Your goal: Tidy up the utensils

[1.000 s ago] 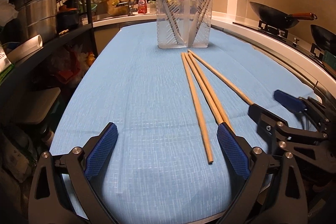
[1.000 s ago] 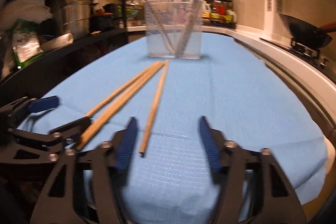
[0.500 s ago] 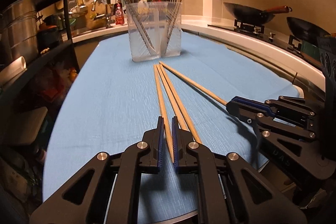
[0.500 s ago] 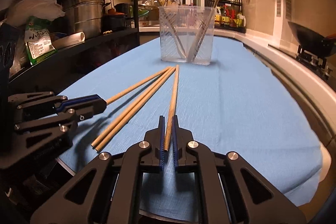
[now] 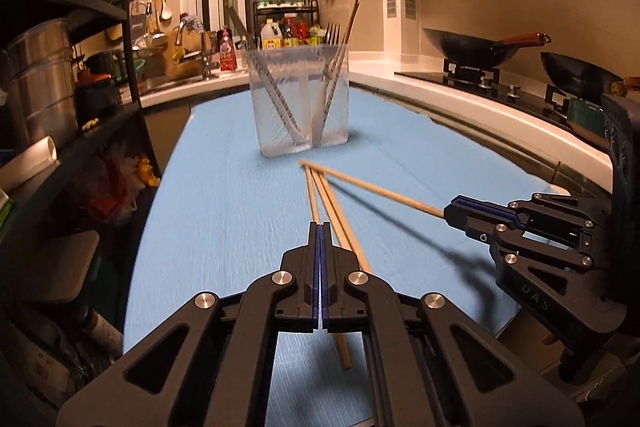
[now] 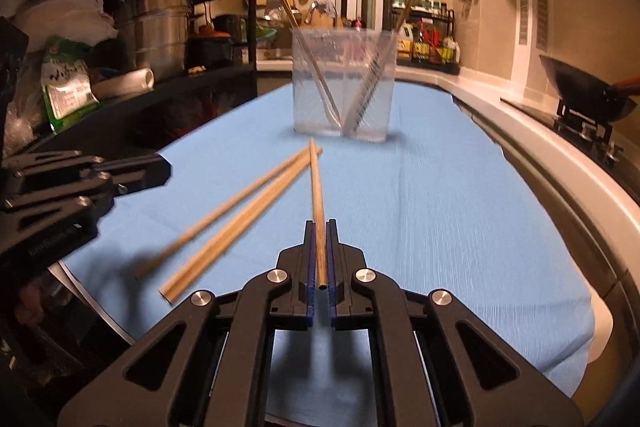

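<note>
Wooden chopsticks, four in all, on the blue-covered tabletop (image 5: 224,195).

Left wrist view: left tool (image 5: 320,227) pinched together on one chopstick (image 5: 311,199), far tip touching the cloth near the clear plastic utensil holder (image 5: 300,99). Two loose chopsticks (image 5: 340,231) lie just right of it. Right tool (image 5: 450,213) is clamped on a fourth.

Right wrist view: right tool (image 6: 319,227) clamped on its chopstick (image 6: 315,179), pointing at the holder, which already has a fork and chopsticks inside.

Step looks like: both sticks gripped, lift starting. Next move calls for raising both, tipping them upright over the chopstick compartment, then releasing. The thin sticks may pivot in the grip.
</note>
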The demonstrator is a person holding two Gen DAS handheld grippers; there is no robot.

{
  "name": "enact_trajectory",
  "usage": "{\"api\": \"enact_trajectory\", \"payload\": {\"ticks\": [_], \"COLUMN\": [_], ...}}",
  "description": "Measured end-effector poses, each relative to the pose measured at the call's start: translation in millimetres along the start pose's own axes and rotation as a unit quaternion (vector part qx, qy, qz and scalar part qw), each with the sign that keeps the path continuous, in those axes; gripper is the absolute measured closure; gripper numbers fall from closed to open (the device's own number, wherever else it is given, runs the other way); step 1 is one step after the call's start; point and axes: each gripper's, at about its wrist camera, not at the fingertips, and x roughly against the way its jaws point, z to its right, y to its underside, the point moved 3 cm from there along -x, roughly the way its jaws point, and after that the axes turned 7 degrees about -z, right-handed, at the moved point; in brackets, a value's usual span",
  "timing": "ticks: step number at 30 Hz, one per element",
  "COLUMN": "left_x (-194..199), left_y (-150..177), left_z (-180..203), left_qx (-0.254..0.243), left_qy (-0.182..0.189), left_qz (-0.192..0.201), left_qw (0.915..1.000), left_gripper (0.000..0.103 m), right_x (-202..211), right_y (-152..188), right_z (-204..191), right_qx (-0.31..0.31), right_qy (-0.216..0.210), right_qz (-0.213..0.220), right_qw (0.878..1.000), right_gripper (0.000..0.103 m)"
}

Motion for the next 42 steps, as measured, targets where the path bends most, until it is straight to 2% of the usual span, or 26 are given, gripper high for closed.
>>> {"api": "enact_trajectory", "payload": {"ticks": [4,6,8,9,10,12,14,18,23,24,25,26,28,29,30,32,38,42], "left_x": [-5,-5,-4,-5,-6,-6,-5,-14,-13,-13,-13,-13,-14,-15,-15,-16,-15,6], "left_y": [17,23,27,29,31,34,37,45,50,52,52,53,51,49,49,47,40,28], "left_z": [-5,-8,-8,-7,-5,-5,-5,-1,2,1,2,1,-1,-2,-4,-7,-10,-15], "left_qx": [0.010,0.025,0.037,0.038,0.037,0.040,0.050,0.047,0.035,0.035,0.032,0.030,0.031,0.032,0.034,0.039,0.035,0.032], "left_qy": [0.007,0.013,0.017,0.019,0.018,0.006,0.004,0.004,-0.004,-0.002,-0.002,0.000,0.003,0.006,0.008,0.019,0.023,0.019], "left_qz": [-0.017,-0.021,-0.019,-0.021,-0.024,-0.021,-0.011,-0.024,0.006,0.014,0.018,0.021,0.021,0.019,0.017,0.011,-0.009,0.024], "left_qw": [0.9998,0.9994,0.9990,0.9989,0.9989,0.9990,0.9987,0.9986,0.9994,0.9993,0.9993,0.9993,0.9993,0.9993,0.9993,0.9990,0.9991,0.9990], "left_gripper": [0.103,0.103,0.101,0.097,0.092,0.054,0.053,0.053,0.053,0.053,0.053,0.053,0.063,0.073,0.084,0.094,0.096,0.097], "right_x": [-6,-5,-4,-2,-2,-3,-3,-3,-3,-3,-3,-3,-3,-3,-3,-4,0,14], "right_y": [17,20,20,21,22,24,25,27,30,29,29,28,27,26,26,25,20,9], "right_z": [8,10,13,13,14,14,13,12,14,13,12,10,5,3,1,1,7,10], "right_qx": [-0.015,-0.021,-0.029,-0.036,-0.040,-0.037,-0.031,-0.027,-0.023,-0.019,-0.013,-0.004,0.005,0.005,0.005,-0.002,-0.013,-0.013], "right_qy": [0.002,0.003,0.001,-0.007,-0.010,-0.010,-0.009,-0.010,-0.011,-0.013,-0.015,-0.025,-0.028,-0.032,-0.031,-0.035,-0.030,-0.027], "right_qz": [-0.021,-0.021,-0.020,-0.019,-0.017,-0.019,-0.013,0.002,0.019,0.019,0.019,0.018,0.016,0.014,0.013,0.008,0.002,0.016], "right_qw": [1.000,1.000,0.999,0.999,0.999,0.999,0.999,1.000,0.999,1.000,1.000,1.000,0.999,0.999,0.999,0.999,0.999,0.999], "right_gripper": [0.097,0.093,0.067,0.050,0.049,0.049,0.049,0.049,0.049,0.057,0.072,0.078,0.092,0.095,0.097,0.098,0.098,0.098]}}
